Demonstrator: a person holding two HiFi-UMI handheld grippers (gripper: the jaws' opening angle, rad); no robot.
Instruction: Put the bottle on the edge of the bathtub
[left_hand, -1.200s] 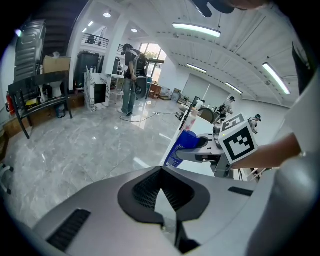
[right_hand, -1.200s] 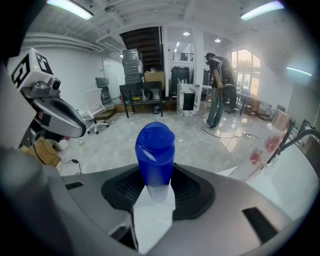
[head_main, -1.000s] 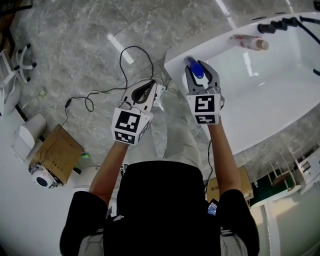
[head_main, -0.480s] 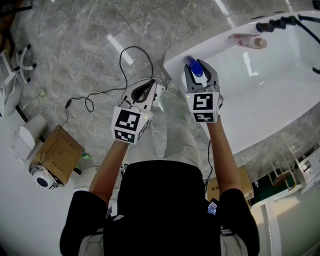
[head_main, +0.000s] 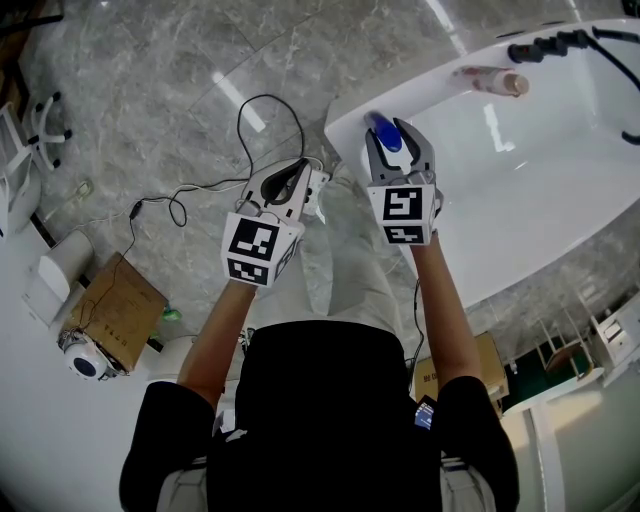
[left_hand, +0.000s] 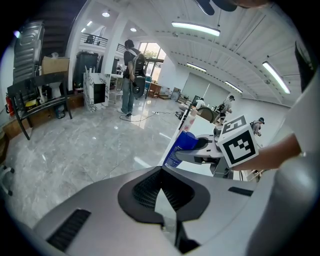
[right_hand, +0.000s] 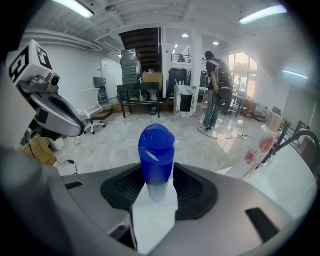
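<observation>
A bottle (head_main: 388, 135) with a blue cap stands upright over the near corner of the white bathtub's rim (head_main: 345, 120). It sits between the fingers of my right gripper (head_main: 400, 150), whose jaws are opening while the pads still look to be against it. In the right gripper view the blue cap (right_hand: 156, 150) rises between the jaws. In the left gripper view the bottle (left_hand: 182, 147) shows with a right finger across it. My left gripper (head_main: 288, 183) hovers over the floor left of the tub, shut and empty.
A pinkish bottle (head_main: 492, 80) lies on the tub's far rim near the black faucet (head_main: 545, 47). A black cable (head_main: 250, 110) loops over the marble floor. At the left are a cardboard box (head_main: 115, 310) and a white chair (head_main: 40, 120). A person (right_hand: 217, 85) stands far off.
The right gripper and the bottle have drifted very slightly to the left. The left gripper has stayed where it was.
</observation>
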